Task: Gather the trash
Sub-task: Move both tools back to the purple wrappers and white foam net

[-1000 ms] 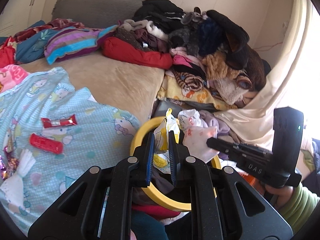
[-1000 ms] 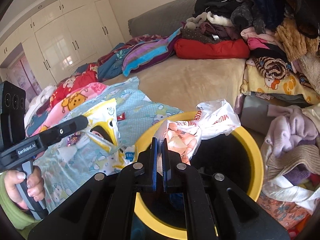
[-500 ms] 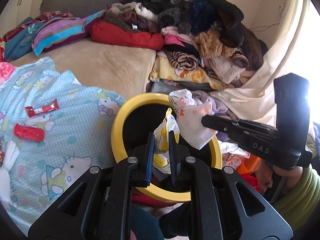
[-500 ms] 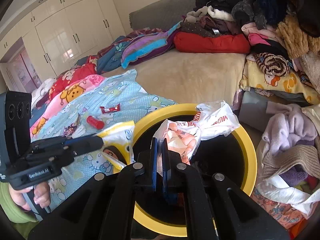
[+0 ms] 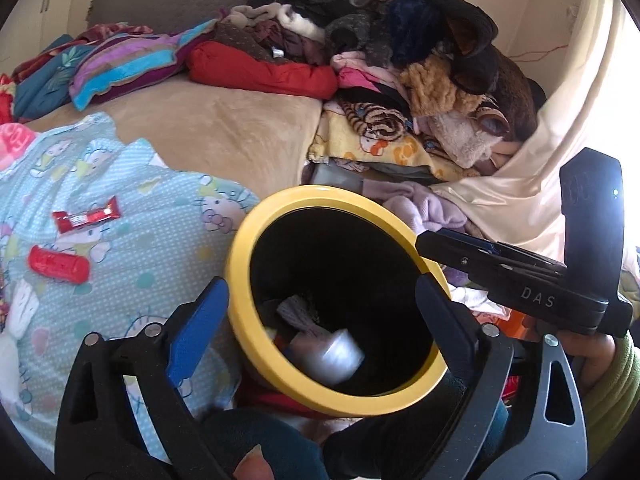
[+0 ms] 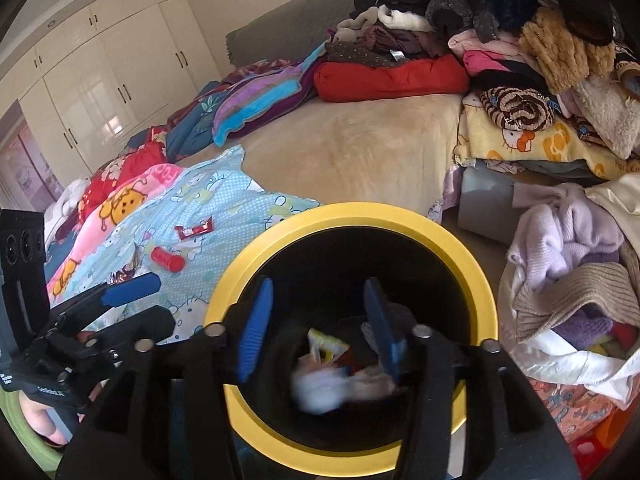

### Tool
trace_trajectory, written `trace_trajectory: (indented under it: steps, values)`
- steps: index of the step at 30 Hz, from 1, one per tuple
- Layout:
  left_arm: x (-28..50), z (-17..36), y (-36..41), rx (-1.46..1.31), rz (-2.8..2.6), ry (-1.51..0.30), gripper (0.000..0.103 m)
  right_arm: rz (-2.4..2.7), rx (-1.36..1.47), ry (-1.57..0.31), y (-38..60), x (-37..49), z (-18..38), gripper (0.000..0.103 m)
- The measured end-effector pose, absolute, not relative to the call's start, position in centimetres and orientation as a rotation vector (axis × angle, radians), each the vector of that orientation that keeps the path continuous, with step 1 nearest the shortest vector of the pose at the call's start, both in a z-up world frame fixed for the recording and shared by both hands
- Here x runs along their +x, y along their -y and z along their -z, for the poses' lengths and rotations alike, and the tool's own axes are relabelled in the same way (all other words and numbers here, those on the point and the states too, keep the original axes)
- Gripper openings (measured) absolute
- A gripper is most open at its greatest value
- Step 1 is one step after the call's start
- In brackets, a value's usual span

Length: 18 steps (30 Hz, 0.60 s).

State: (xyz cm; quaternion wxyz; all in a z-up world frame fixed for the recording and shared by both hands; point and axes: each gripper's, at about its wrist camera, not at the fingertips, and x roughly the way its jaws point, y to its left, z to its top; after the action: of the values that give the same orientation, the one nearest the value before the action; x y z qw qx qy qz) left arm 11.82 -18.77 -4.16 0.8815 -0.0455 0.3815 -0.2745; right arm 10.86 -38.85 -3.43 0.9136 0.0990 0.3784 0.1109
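Both the left gripper (image 5: 320, 308) and right gripper (image 6: 316, 328) are opening, nothing between their jaws now; the wrappers they gripped a second ago blur inside the yellow-rimmed bin (image 6: 352, 216) at lower centre. Two red wrappers (image 5: 86, 218) wait on the blue blanket (image 5: 132, 248), left.

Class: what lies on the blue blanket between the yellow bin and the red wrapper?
Only bare blue blanket lies between the yellow bin and the red wrapper; the left wrist view shows it.
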Motion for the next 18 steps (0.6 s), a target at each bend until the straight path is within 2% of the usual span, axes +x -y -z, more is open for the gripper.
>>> trace_trajectory:
  steps: [2,5,9,18]
  values:
    - [11.8,4.0,18.3,-0.098,0.553,-0.789,0.092,-0.224,0.207,-0.776,38.5,10.9,3.5,0.057]
    - [11.6,3.7,17.2,-0.097,0.513,-0.773,0.092,-0.213,0.203,-0.759,37.8,10.7,3.3,0.067]
    - [11.4,3.3,15.8,-0.103,0.476,-0.750,0.092,-0.209,0.202,-0.737,36.7,10.4,3.0,0.074]
    - [11.0,1.9,12.9,-0.147,0.421,-0.705,0.092,-0.200,0.190,-0.707,34.9,10.1,2.3,0.077]
